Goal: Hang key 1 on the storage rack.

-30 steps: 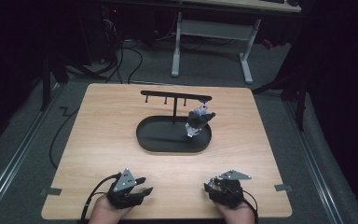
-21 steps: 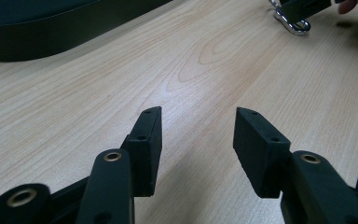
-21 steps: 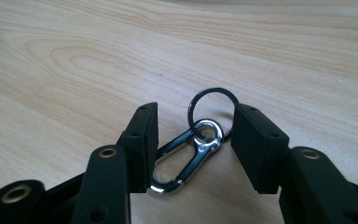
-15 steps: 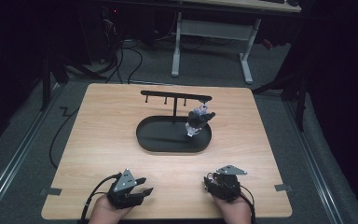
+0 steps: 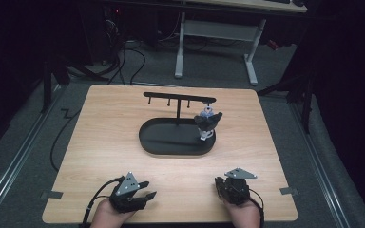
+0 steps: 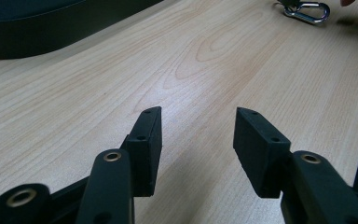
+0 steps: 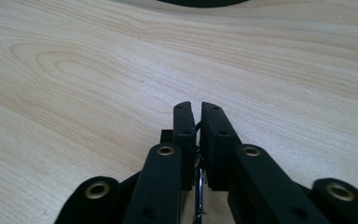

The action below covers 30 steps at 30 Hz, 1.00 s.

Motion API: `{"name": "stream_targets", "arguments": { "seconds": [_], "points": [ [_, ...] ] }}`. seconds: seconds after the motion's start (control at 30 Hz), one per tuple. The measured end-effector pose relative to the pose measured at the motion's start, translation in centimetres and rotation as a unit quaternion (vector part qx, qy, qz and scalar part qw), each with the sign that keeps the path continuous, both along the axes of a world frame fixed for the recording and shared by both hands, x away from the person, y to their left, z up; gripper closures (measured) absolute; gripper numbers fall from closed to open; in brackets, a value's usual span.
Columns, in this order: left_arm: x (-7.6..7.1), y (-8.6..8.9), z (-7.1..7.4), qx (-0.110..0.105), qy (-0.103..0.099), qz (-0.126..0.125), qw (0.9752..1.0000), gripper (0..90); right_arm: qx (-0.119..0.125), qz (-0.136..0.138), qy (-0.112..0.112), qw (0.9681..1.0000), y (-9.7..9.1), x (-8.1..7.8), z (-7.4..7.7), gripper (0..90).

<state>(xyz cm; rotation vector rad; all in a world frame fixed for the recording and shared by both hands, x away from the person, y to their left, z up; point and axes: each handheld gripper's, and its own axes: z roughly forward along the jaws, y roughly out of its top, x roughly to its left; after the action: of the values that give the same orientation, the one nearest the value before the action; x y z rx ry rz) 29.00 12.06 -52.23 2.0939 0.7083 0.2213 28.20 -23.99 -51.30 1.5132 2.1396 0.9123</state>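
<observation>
Flanking black tray [image 5: 171,142], hook rack [image 5: 178,99] behind

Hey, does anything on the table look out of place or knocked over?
Nothing stands out. The rack stands upright in its black tray, with a keychain hanging at its right end. Both tools rest at the near edge.

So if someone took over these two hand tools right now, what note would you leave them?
Left gripper: fingers open, holding nothing, low over the table near its front edge.
Right gripper: fingers shut on a thin metal ring, likely joined to the silver carabiner seen in the left gripper view.
Hook stand on the black tray: one keychain bundle appears to hang at its right end; the other hooks are bare.
Left to do: probably carry the ring to a bare hook.
</observation>
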Motion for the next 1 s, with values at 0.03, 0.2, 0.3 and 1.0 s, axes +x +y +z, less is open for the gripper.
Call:
{"name": "stream_targets", "arguments": {
  "seconds": [0.03, 0.2, 0.3, 1.0],
  "points": [
    [0.0, 0.0, 0.0, 0.000, 0.000, -0.001, 1.0000, 52.6, -0.002, 0.003, -0.002, 1.0000, 0.0, -0.1, 0.0, 87.8],
    [0.0, 0.0, 0.0, 0.000, 0.000, -0.001, 1.0000, 52.5, 0.001, 0.013, -0.007, 0.9999, -0.1, -0.2, 0.3, 87.9],
    [0.0, 0.0, -0.1, 0.001, 0.002, -0.002, 1.0000, 52.5, 0.011, 0.024, -0.011, 0.9996, -0.1, -0.2, 0.6, 87.9],
    [0.2, 0.1, -0.2, 0.000, 0.005, -0.005, 1.0000, 52.2, 0.008, 0.038, 0.030, 0.9988, -1.4, -1.1, 0.3, 83.3]
  ]
}}
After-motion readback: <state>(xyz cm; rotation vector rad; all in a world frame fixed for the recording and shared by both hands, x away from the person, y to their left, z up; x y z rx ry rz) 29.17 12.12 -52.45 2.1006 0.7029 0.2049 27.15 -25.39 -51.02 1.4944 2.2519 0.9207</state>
